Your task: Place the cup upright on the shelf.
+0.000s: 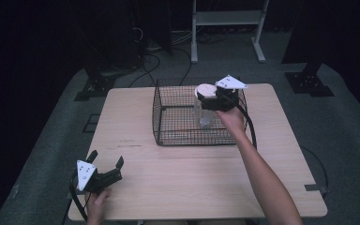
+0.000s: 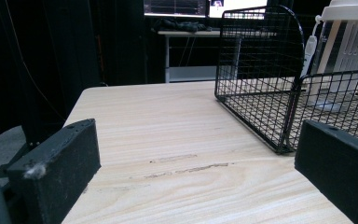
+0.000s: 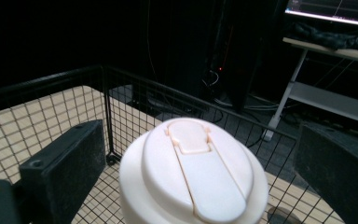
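Upper centre of the high view: right gripper (image 1: 209, 99) at a white-lidded clear jar (image 1: 203, 110), jaws spread wide either side of the lid (image 3: 193, 170), not clamped. Jar upright inside a black wire basket (image 1: 168, 129), contents too dim to tell. Lower left of the frame: left gripper (image 1: 108, 165) open and empty, resting on the wooden table (image 1: 178, 178), well apart from the basket.

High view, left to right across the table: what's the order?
Left tongs on the near left part of the table → black wire basket → clear container with a white lid standing in the basket → right tongs at its lid.
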The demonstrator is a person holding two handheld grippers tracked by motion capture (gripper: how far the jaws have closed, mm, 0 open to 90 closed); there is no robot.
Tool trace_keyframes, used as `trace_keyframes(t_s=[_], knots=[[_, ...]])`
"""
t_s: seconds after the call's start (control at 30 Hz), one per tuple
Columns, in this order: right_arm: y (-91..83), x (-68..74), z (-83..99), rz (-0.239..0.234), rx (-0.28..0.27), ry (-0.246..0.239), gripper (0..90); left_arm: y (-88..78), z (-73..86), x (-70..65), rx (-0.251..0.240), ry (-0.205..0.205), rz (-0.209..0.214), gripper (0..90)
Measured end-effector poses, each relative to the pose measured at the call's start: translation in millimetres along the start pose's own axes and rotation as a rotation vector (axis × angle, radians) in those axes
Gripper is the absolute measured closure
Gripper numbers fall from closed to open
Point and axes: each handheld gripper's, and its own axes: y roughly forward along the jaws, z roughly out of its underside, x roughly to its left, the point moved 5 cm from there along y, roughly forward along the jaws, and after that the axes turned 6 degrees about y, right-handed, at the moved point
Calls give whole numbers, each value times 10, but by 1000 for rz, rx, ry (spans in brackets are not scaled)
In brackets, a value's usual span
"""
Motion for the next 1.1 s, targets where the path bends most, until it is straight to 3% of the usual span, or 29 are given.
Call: trace_keyframes(t_s=[0.23,0.4,0.87,1.1], knots=[[-184,46,-115,-15,-31,10,20,-12,0,17,-8,-18,6,0],[-301,40,-154,-11,-45,-10,20,-2,1,-5,2,6,-1,0],[-494,-80,-125,6,-34,-9,20,0,0,-7,1,6,-2,0],[-568,-74,-105,10,-31,-26,20,1,1,-10,5,11,-4,0]])
